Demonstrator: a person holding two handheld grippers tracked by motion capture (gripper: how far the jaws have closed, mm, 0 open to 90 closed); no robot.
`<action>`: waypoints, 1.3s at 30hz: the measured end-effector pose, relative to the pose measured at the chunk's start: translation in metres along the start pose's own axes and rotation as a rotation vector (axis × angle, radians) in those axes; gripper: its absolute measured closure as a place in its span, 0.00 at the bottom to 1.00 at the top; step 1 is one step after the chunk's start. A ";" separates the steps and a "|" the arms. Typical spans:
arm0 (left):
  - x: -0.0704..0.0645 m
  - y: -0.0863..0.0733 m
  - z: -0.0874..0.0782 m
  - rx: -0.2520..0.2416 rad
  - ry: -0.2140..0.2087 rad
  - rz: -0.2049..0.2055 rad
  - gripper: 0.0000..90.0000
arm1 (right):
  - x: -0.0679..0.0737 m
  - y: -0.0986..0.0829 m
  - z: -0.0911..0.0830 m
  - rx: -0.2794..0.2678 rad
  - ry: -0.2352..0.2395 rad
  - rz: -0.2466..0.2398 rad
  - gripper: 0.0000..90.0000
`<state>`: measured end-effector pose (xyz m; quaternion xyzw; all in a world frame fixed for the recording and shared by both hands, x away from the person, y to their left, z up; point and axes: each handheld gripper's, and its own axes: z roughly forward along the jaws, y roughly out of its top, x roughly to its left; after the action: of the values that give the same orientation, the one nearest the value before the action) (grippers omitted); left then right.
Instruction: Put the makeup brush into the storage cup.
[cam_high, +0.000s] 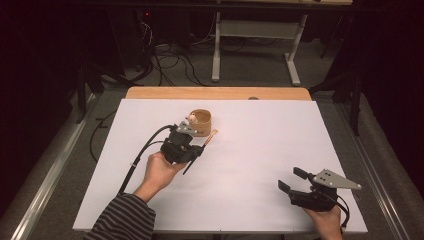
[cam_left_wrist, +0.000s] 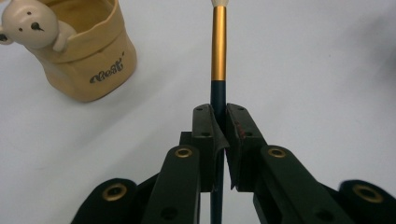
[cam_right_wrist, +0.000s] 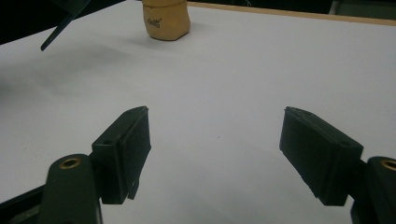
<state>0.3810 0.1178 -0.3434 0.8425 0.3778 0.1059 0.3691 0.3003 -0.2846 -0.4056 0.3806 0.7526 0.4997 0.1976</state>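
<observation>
- Left gripper (cam_high: 196, 145): you held it over the middle-left of the white tabletop (cam_high: 260, 150); its fingers (cam_left_wrist: 208, 135) were pressed onto the dark handle of a makeup brush (cam_left_wrist: 218, 51), pinching it between them.
- Makeup brush: in the left gripper view its gold ferrule and pale tip ran straight up from the fingers, away from the camera; in the high view the tip (cam_high: 214, 132) lay just to the right of the cup, and the dark handle end stuck out below the gripper; whether the tip touched the tabletop could not be told.
- Tan cup (cam_high: 201, 122): it stood upright on the far-centre part of the tabletop, just beyond the left gripper; a small bear figure (cam_left_wrist: 30, 25) peered over its rim; lettering marked its side.
- Right gripper (cam_high: 292, 181): you held it near the front right edge of the tabletop, well apart from the cup; its fingers (cam_right_wrist: 126, 149) were spread wide, with bare tabletop between them.
</observation>
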 end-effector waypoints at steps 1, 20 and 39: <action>0.000 0.000 0.000 -0.005 -0.001 0.001 0.92 | 0.000 0.000 0.000 0.000 0.000 0.000 0.29; -0.004 0.000 0.000 -0.153 0.019 0.036 0.92 | 0.000 0.000 0.000 0.000 0.000 0.001 0.29; 0.007 0.005 0.002 -0.263 0.012 -0.021 0.92 | 0.000 0.000 0.000 0.003 -0.008 -0.001 0.29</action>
<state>0.3897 0.1198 -0.3423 0.7820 0.3717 0.1557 0.4754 0.3002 -0.2848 -0.4057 0.3827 0.7527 0.4968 0.2003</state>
